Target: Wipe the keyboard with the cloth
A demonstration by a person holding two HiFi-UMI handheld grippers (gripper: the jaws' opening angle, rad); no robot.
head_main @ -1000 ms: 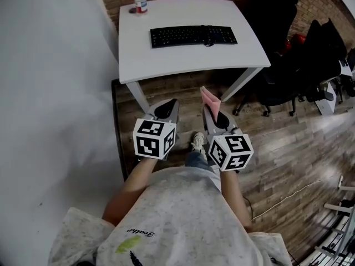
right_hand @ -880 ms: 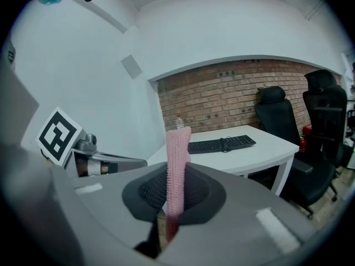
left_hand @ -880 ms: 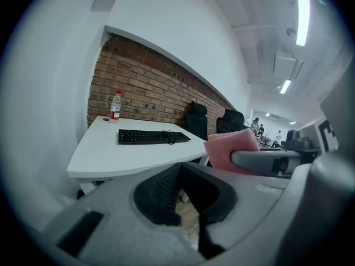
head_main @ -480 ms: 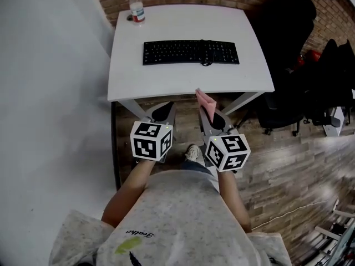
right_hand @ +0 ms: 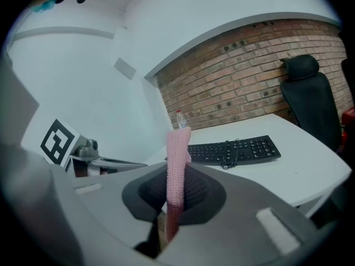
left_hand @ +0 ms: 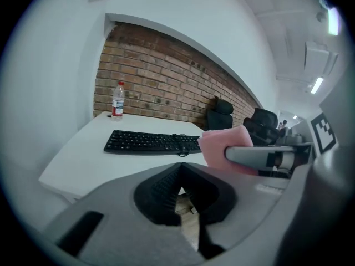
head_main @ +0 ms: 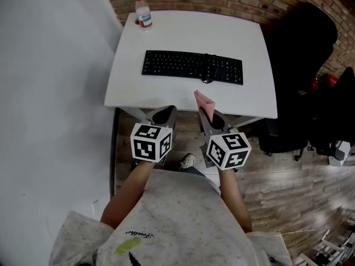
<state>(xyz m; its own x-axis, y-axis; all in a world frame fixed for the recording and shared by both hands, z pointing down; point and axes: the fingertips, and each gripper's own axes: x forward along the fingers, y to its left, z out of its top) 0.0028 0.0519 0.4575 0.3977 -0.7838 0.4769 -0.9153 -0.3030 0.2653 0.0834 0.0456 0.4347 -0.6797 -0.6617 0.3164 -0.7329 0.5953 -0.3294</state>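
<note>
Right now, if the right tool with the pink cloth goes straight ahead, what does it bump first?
Probably the keyboard. The right tool, holding the pink cloth, points across the near edge of the white table toward it, though depth is unclear.

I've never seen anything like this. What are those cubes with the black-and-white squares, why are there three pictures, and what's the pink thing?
There is no robot here. A person stands at a white table and holds a gripping tool in each hand. The patterned cubes are part of those tools. The picture from above comes from a camera on the person's head. The other two come from a camera riding on each tool, looking along its two fingers. On the table lie a black keyboard and, at a far corner, a water bottle. The right gripper has its fingers closed on a pink cloth, which sticks up between them. The left gripper holds nothing, and its fingers are together. Both are near the table's front edge, away from the keyboard, so no wiping has begun.
</note>
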